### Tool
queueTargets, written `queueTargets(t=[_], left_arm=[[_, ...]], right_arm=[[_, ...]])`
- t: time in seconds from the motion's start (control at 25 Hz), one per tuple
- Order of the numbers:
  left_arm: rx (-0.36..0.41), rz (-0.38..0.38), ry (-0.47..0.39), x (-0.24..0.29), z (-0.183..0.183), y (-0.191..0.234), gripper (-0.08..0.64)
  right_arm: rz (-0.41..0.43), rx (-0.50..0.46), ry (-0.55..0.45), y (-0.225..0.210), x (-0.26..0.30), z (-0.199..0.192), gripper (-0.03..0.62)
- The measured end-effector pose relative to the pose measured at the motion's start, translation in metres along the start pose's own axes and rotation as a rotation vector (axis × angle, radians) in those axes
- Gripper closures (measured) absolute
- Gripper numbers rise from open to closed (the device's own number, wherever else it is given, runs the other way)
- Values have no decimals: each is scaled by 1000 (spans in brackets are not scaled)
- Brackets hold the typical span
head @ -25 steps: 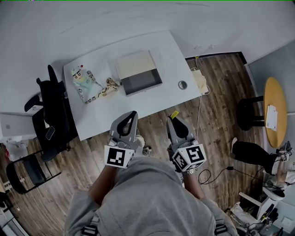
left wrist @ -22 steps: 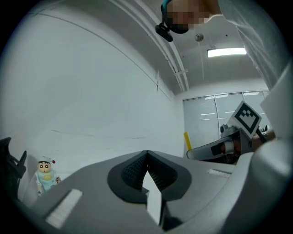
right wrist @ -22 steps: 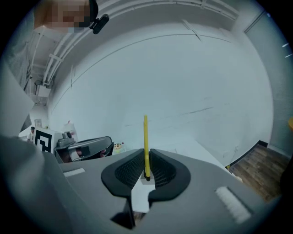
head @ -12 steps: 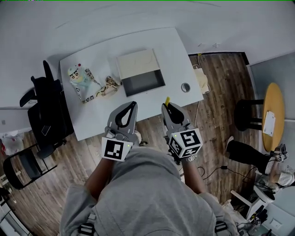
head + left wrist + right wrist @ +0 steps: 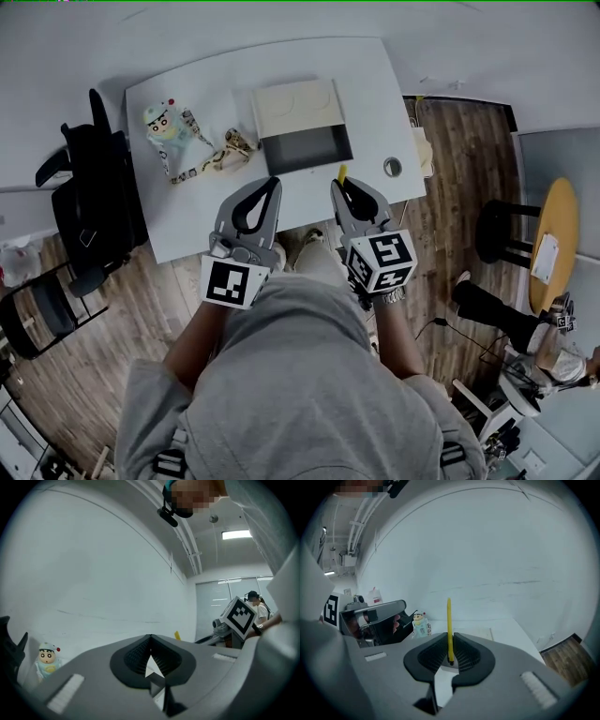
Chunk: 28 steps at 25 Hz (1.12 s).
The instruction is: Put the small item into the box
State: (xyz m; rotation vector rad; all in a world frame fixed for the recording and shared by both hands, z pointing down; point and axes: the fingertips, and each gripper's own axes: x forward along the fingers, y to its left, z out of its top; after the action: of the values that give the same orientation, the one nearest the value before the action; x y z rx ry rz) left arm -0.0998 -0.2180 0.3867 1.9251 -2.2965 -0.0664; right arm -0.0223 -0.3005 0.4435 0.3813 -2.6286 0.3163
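– Yellow stick: where is it held, and how?
– It is clamped upright by its lower end between the pads of the right gripper, so most of its length is left free above the jaws, presumably so that it can be lowered end-first. In the head view it is seen over the table, just beside the near side of the open box.
– And the left gripper?
– Its jaws are pressed together on nothing. It is held beside the right one, probably only out of the way.
– What cannot be made out?
– What the stick is cannot be told. Its lower tip is buried between the pads, and in the head view only a short yellow end is seen. The box floor is shadowed, so its contents cannot be judged.
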Motion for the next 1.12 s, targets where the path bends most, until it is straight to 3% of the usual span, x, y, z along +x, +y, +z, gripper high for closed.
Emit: queueTargets(t=[0.32, 0.84, 1.12], left_arm=[[0, 82, -5, 0, 1, 18, 557], [-6, 267, -64, 32, 13, 25, 557], [-2, 353, -36, 41, 12, 26, 557]], right_arm=[[64, -63, 58, -5, 29, 5, 535], [244, -199, 158, -25, 68, 13, 535], [338, -288, 233, -32, 97, 3, 535]])
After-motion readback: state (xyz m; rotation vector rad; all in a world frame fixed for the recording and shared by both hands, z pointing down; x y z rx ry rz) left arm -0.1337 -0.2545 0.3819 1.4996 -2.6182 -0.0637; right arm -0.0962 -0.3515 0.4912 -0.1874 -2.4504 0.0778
